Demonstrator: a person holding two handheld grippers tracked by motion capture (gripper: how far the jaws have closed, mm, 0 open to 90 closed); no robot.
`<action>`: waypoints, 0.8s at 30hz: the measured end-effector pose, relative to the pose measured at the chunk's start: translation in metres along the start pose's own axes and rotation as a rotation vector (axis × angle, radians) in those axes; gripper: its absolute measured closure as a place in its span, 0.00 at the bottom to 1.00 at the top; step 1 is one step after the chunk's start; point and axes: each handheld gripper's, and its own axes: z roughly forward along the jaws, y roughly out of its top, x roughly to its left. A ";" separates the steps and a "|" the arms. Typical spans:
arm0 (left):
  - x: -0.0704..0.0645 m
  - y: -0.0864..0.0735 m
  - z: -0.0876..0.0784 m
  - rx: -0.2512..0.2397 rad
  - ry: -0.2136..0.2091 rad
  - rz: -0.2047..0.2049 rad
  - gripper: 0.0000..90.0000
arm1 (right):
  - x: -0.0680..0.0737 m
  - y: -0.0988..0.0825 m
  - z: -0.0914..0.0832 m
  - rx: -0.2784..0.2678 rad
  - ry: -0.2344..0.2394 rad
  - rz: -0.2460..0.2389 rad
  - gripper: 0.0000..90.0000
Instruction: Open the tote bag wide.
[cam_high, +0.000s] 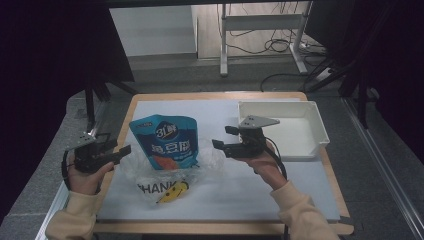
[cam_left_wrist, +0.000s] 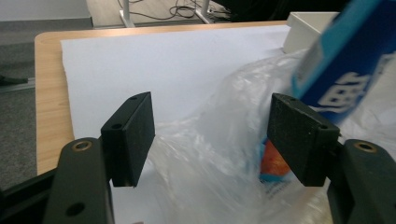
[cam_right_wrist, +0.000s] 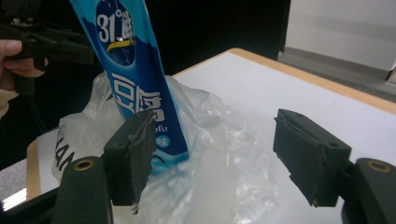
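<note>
Standing in plastic bag (cam_high: 200, 162): blue pouch (cam_high: 167, 142) | both grippers open, apart

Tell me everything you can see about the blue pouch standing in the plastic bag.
The blue pouch is a glossy, flat-sided packet with white lettering, a "31" logo near its top and an orange picture low on its front. It stands upright, its bottom sunk in the crumpled clear plastic bag on the white sheet. Neither pair of tongs touches it.

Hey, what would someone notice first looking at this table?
A bright blue snack pouch stands upright in a crumpled clear plastic bag at the table's middle. Open tongs flank it, the left tongs and right tongs, neither holding anything. A white tray sits far right.
</note>
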 end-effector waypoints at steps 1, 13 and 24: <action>0.000 0.000 0.000 0.000 0.000 0.000 0.35 | 0.000 0.000 0.000 0.000 0.000 0.000 0.33; 0.028 -0.004 0.030 0.099 0.031 -0.038 0.29 | -0.006 -0.006 0.036 0.085 0.029 0.026 0.33; 0.037 -0.019 0.049 0.188 -0.042 -0.064 0.47 | -0.009 -0.023 0.058 0.184 0.052 0.042 0.77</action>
